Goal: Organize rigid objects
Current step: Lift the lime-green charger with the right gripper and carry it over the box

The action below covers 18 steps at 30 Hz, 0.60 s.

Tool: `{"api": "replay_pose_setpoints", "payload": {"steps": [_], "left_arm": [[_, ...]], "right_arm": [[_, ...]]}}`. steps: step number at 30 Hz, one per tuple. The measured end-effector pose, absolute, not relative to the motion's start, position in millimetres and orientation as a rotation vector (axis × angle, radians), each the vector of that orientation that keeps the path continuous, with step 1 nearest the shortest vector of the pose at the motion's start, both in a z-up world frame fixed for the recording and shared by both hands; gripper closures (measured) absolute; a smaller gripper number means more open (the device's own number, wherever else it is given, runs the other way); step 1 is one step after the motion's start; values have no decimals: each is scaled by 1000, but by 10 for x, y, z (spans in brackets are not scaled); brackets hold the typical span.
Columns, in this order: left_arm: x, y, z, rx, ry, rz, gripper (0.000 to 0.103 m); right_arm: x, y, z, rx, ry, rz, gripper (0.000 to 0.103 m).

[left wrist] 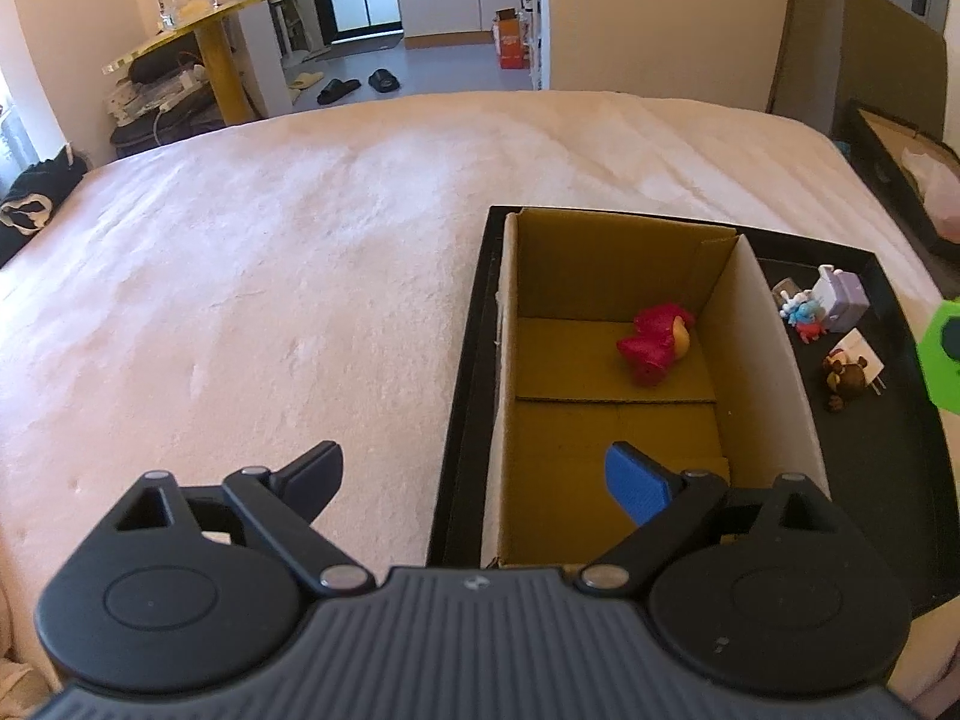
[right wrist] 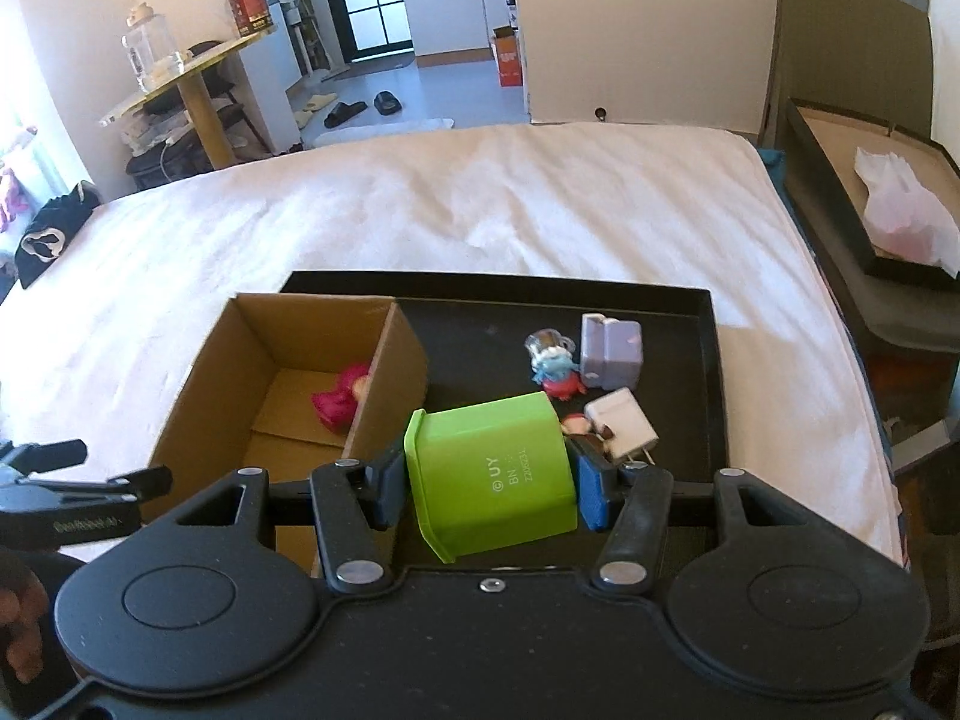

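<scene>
Bed (right wrist: 480,204): one, covered in a pale sheet; it carries the tray and everything in it.
Black tray (right wrist: 711,360): one, shallow, lying flat on the bed.
Cardboard box (right wrist: 384,396): one, open-topped, standing in the tray's left part.
Right hand-held gripper (right wrist: 489,483): one, partly open, both pads pressed on the green container, which it holds raised above the tray just right of the box.
Left hand-held gripper (left wrist: 474,480): one, jaws spread wide, nothing between them; it hovers over the box's near left corner.
Green container (right wrist: 492,474): one, square plastic, tipped on its side with its rim to the left and moulded lettering facing the camera.
Purple block (right wrist: 612,354): one, on the tray floor near the far wall.
White charger (right wrist: 621,423): one, prongs toward the camera, lying on the tray.
Red figure (left wrist: 657,342): one, lying inside the box.
Small figures on the tray: three counted, a blue and red one (right wrist: 555,372), a clear-topped one (right wrist: 543,341) touching it, and a brown one (left wrist: 843,375) beside the charger.
</scene>
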State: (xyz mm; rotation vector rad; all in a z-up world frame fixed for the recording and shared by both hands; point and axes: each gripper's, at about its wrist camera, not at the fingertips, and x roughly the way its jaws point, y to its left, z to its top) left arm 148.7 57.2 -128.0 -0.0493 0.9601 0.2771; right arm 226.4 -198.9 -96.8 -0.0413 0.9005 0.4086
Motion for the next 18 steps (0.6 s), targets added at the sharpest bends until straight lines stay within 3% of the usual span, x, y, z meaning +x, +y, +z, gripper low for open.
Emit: {"api": "replay_pose_setpoints", "payload": {"steps": [14, 18], "left_arm": [[1443, 700, -1299, -126, 931, 268, 13], [1444, 744, -1327, -145, 941, 260, 22]], "right_arm": [[2238, -1532, -811, -87, 869, 437, 50], [2246, -1409, -803, -106, 865, 447, 50]]}}
